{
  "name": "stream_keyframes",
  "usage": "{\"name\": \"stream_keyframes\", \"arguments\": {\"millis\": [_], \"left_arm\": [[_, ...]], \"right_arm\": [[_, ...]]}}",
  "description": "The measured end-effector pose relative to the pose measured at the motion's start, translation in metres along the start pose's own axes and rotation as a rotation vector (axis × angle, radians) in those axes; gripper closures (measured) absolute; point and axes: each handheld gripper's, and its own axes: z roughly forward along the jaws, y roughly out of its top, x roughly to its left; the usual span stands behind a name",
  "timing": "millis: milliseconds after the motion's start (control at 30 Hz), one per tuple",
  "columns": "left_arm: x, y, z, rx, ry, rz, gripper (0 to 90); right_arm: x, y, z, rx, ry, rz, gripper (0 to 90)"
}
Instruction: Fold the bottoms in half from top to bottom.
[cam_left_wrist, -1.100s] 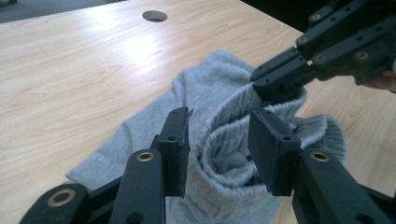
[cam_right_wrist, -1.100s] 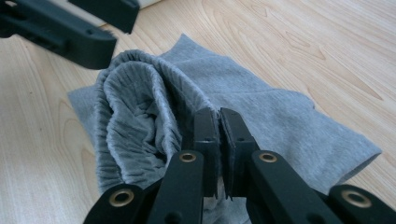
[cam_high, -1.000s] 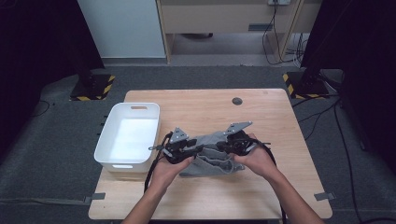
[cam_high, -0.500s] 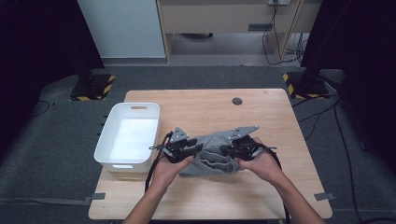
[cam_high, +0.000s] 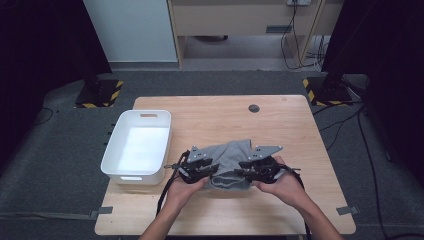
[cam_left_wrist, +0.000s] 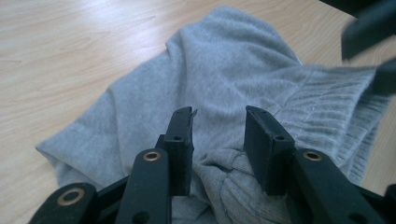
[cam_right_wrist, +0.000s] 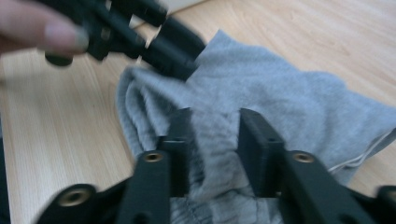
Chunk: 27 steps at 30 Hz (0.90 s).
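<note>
Table (cam_high: 295, 130) far half bare; garment (cam_high: 231, 159) near front edge.

I see a heather-grey garment (cam_high: 231, 161) with ribbed knit at its hem, lying on my pale wood-grain table (cam_high: 210, 115) beside a plain white bin (cam_high: 142, 145), with both grippers (cam_high: 216, 175) (cam_high: 239, 175) black with brass-coloured rivets, over a dark grey carpet (cam_high: 50, 160).

A white bin (cam_high: 137, 150) with a handle slot sits at the left edge of the light wooden tabletop (cam_high: 280, 130), a small dark round disc (cam_high: 254, 108) lies near its far side, and cables (cam_high: 295, 30) trail over the grey floor (cam_high: 60, 145) beyond.
</note>
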Motion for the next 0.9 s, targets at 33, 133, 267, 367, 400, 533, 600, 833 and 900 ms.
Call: {"name": "stream_keyframes", "arguments": {"millis": [33, 133, 267, 367, 400, 533, 600, 833, 900], "left_arm": [[-0.001, -0.002, 0.0, 0.001, 0.002, 0.002, 61.9], [-0.003, -0.007, 0.0, 0.002, 0.0, 0.001, 61.8], [-0.006, -0.012, 0.0, 0.005, -0.002, 0.007, 61.7], [-0.008, -0.015, 0.0, 0.011, -0.002, 0.011, 61.4], [-0.009, -0.017, 0.0, 0.013, -0.002, 0.012, 61.2], [-0.012, -0.02, 0.0, 0.019, 0.002, 0.024, 60.5], [-0.013, -0.021, -0.001, 0.02, 0.005, 0.029, 60.2], [-0.01, -0.014, -0.008, -0.008, 0.02, 0.013, 54.3], [-0.008, -0.01, -0.011, -0.021, 0.032, 0.017, 54.9]], "right_arm": [[0.0, 0.002, -0.001, -0.008, -0.002, 0.004, 60.8], [-0.001, 0.007, -0.005, -0.029, -0.001, 0.009, 53.5], [-0.006, 0.011, -0.005, -0.058, -0.03, 0.012, 46.6], [-0.009, 0.011, -0.002, -0.052, -0.065, 0.019, 43.3], [-0.011, 0.011, -0.001, -0.048, -0.076, 0.02, 42.2], [-0.016, 0.009, 0.002, -0.048, -0.112, 0.037, 39.4], [-0.019, 0.009, 0.003, -0.047, -0.125, 0.042, 38.5], [-0.022, 0.007, 0.007, -0.039, -0.152, 0.047, 32.7], [-0.023, 0.006, 0.009, -0.033, -0.161, 0.051, 30.2]]}}
